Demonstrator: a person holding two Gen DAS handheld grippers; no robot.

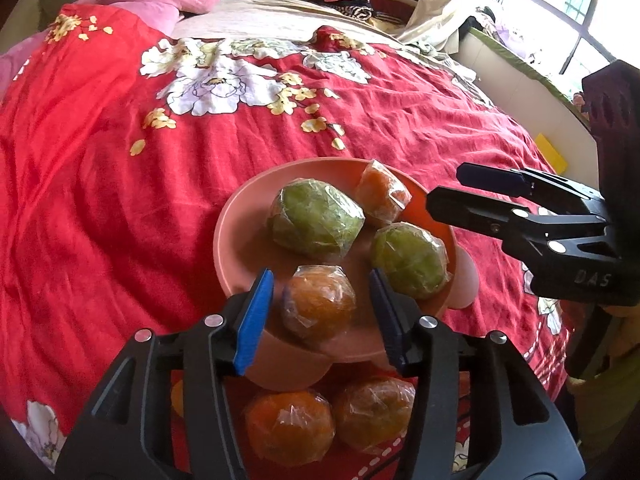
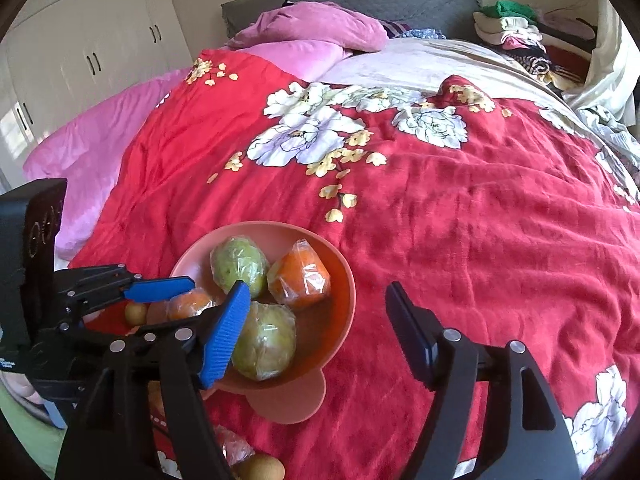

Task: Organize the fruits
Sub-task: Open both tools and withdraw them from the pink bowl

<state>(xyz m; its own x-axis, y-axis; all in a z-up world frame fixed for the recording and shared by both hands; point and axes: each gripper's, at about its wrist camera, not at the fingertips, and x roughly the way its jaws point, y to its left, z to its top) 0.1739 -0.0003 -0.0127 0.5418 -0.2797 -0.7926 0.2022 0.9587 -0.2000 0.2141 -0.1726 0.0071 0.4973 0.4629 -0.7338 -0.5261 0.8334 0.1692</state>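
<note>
Glossy film-wrapped round fruits are seen in a smooth pink bowl (image 1: 240, 216). The left gripper (image 1: 320, 316) stands open around an orange (image 1: 320, 304) at the bowl's 6 o'clock; the right gripper (image 2: 316, 340) gapes empty. Two small brown fruits (image 2: 260, 468) are shown only by the right wrist view.

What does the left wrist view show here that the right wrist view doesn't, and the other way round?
Only the left wrist view: two wrapped oranges lying on the bedspread below the bowl, and the window.

Only the right wrist view: white wardrobe doors, and small round brownish fruits beside the bowl.

Both: the pink bowl holding two green and two orange wrapped fruits, the red floral bedspread, and both hand-held grippers; the left hand-held gripper straddles the near orange without pressing it, and the right hand-held gripper is open and empty.
</note>
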